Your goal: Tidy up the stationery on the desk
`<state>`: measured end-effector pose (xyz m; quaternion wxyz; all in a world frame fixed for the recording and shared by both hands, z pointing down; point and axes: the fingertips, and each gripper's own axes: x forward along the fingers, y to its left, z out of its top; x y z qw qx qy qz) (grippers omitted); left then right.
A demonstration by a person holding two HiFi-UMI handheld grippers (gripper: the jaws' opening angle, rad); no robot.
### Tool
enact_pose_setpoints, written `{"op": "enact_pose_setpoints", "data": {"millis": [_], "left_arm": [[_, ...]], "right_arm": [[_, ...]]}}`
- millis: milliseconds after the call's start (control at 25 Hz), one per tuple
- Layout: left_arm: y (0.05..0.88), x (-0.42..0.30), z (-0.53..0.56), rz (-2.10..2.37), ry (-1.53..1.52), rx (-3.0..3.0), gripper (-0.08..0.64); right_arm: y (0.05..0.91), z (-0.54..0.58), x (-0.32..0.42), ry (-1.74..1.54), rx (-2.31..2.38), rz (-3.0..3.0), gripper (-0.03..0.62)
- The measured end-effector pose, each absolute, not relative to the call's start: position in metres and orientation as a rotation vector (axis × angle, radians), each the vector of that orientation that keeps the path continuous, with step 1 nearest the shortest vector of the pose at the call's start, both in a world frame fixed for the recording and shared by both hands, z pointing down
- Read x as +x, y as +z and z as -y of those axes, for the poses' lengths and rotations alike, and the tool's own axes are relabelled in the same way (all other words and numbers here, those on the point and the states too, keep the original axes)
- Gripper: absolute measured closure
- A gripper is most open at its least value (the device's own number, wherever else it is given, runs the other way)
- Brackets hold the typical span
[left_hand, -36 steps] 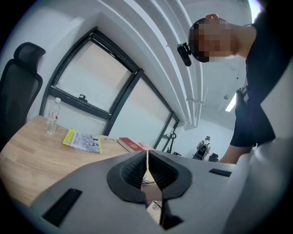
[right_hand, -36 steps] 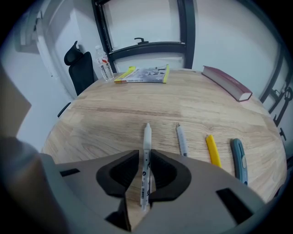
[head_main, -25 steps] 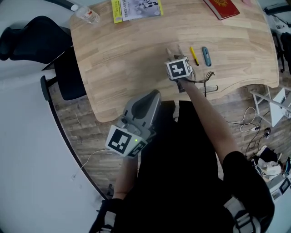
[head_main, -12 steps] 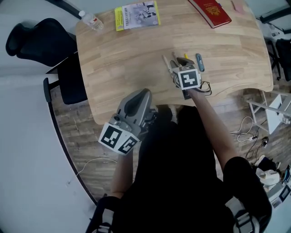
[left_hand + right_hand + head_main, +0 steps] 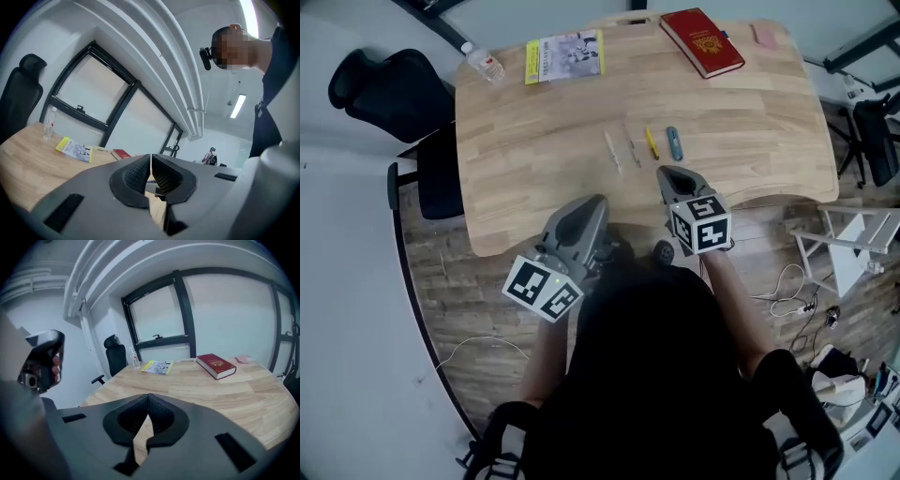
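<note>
Several pens lie in a short row at mid-desk in the head view: a pale pen point(image 5: 612, 150), a thin pale one point(image 5: 632, 148), a yellow pen point(image 5: 651, 143) and a blue one point(image 5: 674, 143). My right gripper point(image 5: 673, 174) point(image 5: 148, 397) hovers just short of them, over the desk's near edge. Its jaws have just been closing and now meet with nothing between them. My left gripper point(image 5: 592, 202) point(image 5: 150, 159) is at the near edge further left, also shut and empty.
A red book point(image 5: 701, 42) point(image 5: 216, 365) and a small pink item point(image 5: 763, 36) lie at the far right of the wooden desk point(image 5: 534, 141). A yellow booklet point(image 5: 565, 56) point(image 5: 73, 148) and a clear bottle point(image 5: 483, 61) sit far left. A black chair point(image 5: 384, 89) stands beside the desk.
My right gripper has drawn back from the pens toward the near edge and risen, its jaws closing empty. The pens stay on the desk. My left gripper has shifted slightly.
</note>
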<state>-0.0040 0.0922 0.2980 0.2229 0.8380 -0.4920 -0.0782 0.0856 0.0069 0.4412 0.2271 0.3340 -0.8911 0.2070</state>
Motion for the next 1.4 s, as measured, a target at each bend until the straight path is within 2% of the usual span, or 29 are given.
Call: {"op": "enact_pose_setpoints", "data": {"millis": [240,520,840,1400], "left_arm": [[0.29,0.061,-0.115,1.369,-0.211,2.339,0.522],[0.299,0.103,-0.148,1.408,-0.146,2.332,0.522],[0.296,0.13,-0.155,1.406,-0.114,2.375,0.522],[0.29,0.121,-0.147,1.458,-0.105,2.384,0.522]], "right_arm": [[0.371,-0.058,0.149,0.541,0.839,2.699,0.572],[0.304,-0.113,0.184,0.465,0.643,2.964,0.572],[0.309,-0.13,0.199,0.457,0.62,2.964,0.572],[0.298,-0.123,0.21,0.394,0.659,2.975,0.572]]}}
